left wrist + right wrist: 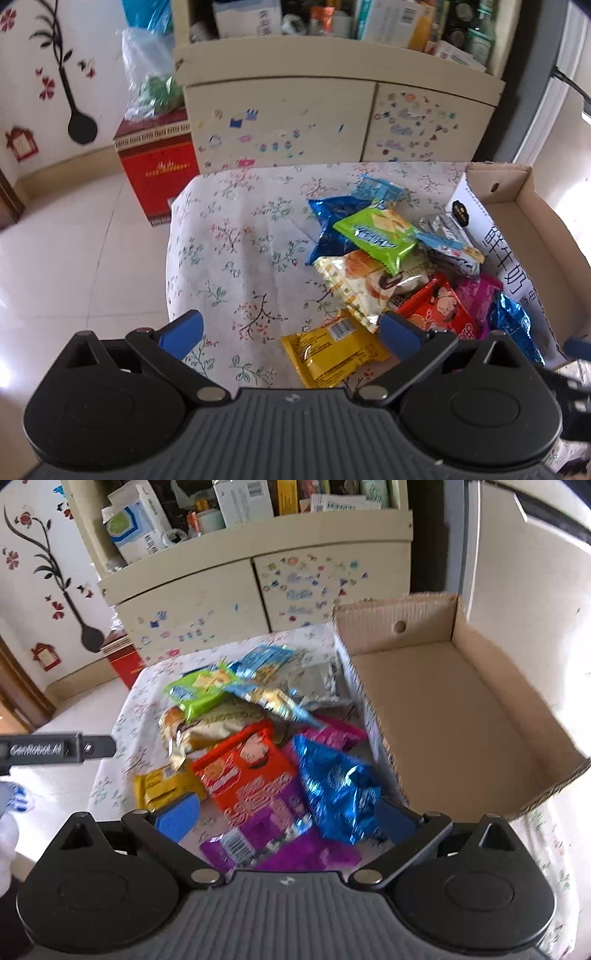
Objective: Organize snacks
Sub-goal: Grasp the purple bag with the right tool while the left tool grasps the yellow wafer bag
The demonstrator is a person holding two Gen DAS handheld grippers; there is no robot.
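- A cream cabinet [332, 122] with two flat doors dotted with small stickers stood behind the table, its open shelf crammed with cartons and bottles.
- The table wore a thin, wrinkled floral tablecloth [236, 236], white with small printed sprigs.
- An open corrugated cardboard box [443, 709] sat on the cloth just right of the snacks, shallow and rectangular, with a round hole punched in its far wall and a bare brown floor.
- A glossy red gift box [157, 184] stood on the pale floor tiles left of the table.
- The snack pile [388, 258] lay heaped on the cloth against the box's left wall, all crinkly foil or plastic pouches.
- A shiny blue foil bag [336, 786] was nearest the box wall; a red-orange biscuit packet [243, 771] lay beside it, overlapping a purple packet [288, 845].
- A lime-green cracker packet [380, 232] topped the heap, over a clear-windowed croissant packet [354, 284].
- A flat yellow packet [332, 350] lay at the pile's near left edge.
- The left gripper [291, 332] hovered over the cloth and the yellow packet, its blue ribbed fingers spread wide, gripping nothing.
- The right gripper [288, 819] hung above the purple and blue bags, fingers likewise spread wide and empty.
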